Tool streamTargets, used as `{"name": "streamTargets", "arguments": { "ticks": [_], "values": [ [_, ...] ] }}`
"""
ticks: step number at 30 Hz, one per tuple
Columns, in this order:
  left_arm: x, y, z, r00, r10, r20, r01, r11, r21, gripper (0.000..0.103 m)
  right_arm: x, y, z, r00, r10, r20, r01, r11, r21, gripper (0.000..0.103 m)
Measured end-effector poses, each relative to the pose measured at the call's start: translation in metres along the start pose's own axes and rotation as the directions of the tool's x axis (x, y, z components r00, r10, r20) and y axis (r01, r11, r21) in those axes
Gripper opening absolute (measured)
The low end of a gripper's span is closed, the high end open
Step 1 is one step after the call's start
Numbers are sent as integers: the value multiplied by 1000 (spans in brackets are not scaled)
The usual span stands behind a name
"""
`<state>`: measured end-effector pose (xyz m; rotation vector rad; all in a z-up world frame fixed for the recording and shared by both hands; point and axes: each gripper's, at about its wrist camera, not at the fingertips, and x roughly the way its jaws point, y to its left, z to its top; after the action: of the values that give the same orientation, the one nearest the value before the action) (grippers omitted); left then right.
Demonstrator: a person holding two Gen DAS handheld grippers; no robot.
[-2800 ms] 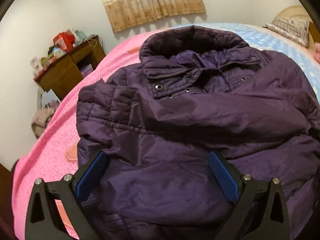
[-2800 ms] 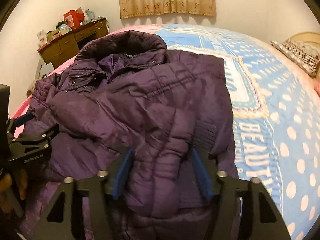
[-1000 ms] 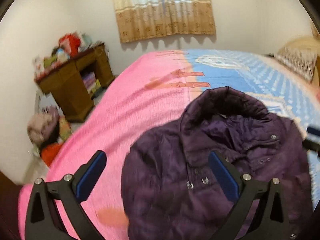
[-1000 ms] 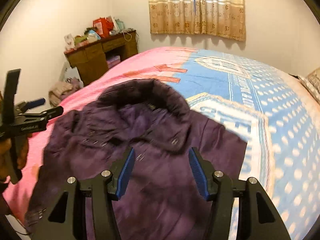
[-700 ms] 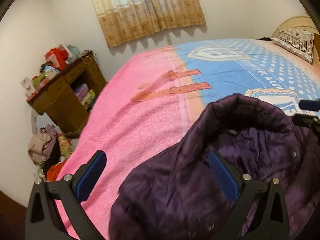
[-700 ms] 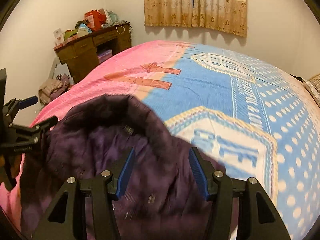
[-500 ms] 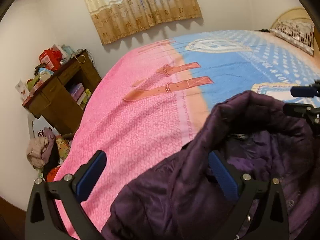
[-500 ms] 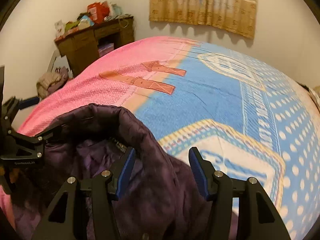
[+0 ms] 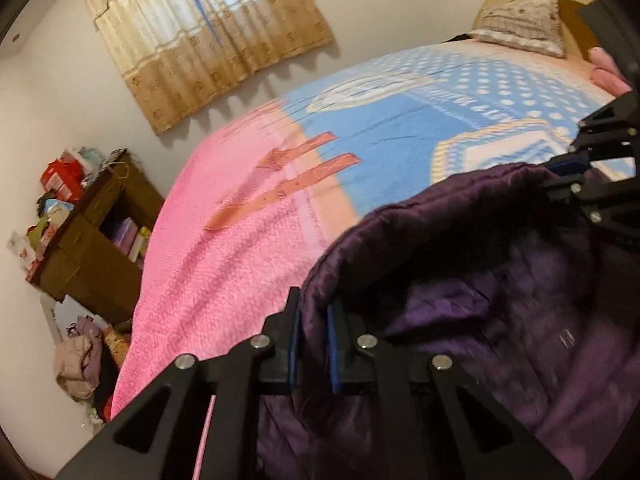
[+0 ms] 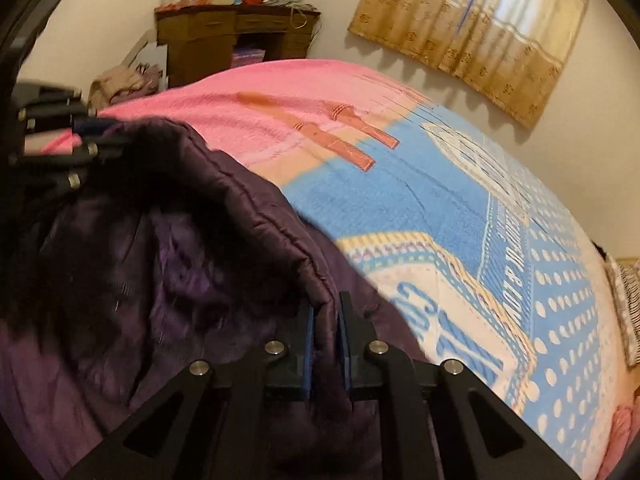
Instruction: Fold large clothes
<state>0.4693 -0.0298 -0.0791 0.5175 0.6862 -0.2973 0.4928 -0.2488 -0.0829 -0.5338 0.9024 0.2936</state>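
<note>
Left gripper (image 9: 314, 344): jaws just drawn in, now clamped on the padded hood rim of the purple quilted jacket (image 9: 480, 300), fabric pinched between the blue pads (image 9: 295, 344).

Right gripper (image 10: 326, 344): jaws likewise just closed, clamped on the opposite side of the same hood rim (image 10: 280, 236), the stitched edge seen running up between the pads.

Jacket: laid on the bed near its foot, hood end raised between the two grippers, satin lining (image 10: 180, 264) exposed inside the hood; the lower body is out of frame. Judged soft, bulky and springy, light for its size, with a slick shell likely to slide from a shallow pinch; hold is best taken on the thick stitched rim or on seams. Folds are expected to puff back unless pressed.

Bedspread (image 9: 248, 256): pink at one side, blue with white dots at the other, jacket lying across both.

Beyond: wooden desk (image 10: 236, 36) with clutter, clothes heap (image 9: 80, 360) on the floor, pillow (image 9: 520, 24), curtain (image 9: 208, 36).
</note>
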Motion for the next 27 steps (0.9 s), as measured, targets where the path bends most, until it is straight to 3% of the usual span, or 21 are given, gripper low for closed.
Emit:
{"name": "streamTargets", "arguments": {
  "ticks": [4, 7, 15, 16, 18, 21, 24, 27],
  "values": [
    [-7, -20, -33, 999, -34, -18, 36, 994, 105, 11, 10, 10, -26, 997, -8, -74, 7, 1000, -16, 9],
    [-1, -37, -55, 999, -15, -45, 22, 986, 166, 11, 15, 22, -44, 995, -15, -98, 12, 999, -30, 9],
    [6, -48, -66, 1000, -3, -23, 6, 984, 177, 11, 2, 24, -41, 991, -17, -132, 15, 1000, -21, 14],
    [6, -47, -67, 1000, -6, -21, 9, 985, 171, 11, -6, 19, -37, 991, -4, -131, 5, 1000, 8, 16],
    [6, -47, -69, 1000, -3, -12, 5, 985, 174, 11, -24, 9, -31, 992, 37, -118, -25, 994, 103, 31],
    [8, -45, -69, 1000, -2, -7, 3, 984, 178, 11, -52, -9, -20, 995, 98, -23, -87, 954, 287, 44],
    [7, -47, -70, 1000, 0, -3, 0, 984, 181, 11, -57, -24, -8, 990, 121, 77, -143, 864, 483, 46],
    [7, -48, -71, 1000, -1, 1, 1, 984, 178, 11, -37, -17, 6, 994, 46, 100, -91, 854, 512, 46]
  ]
}}
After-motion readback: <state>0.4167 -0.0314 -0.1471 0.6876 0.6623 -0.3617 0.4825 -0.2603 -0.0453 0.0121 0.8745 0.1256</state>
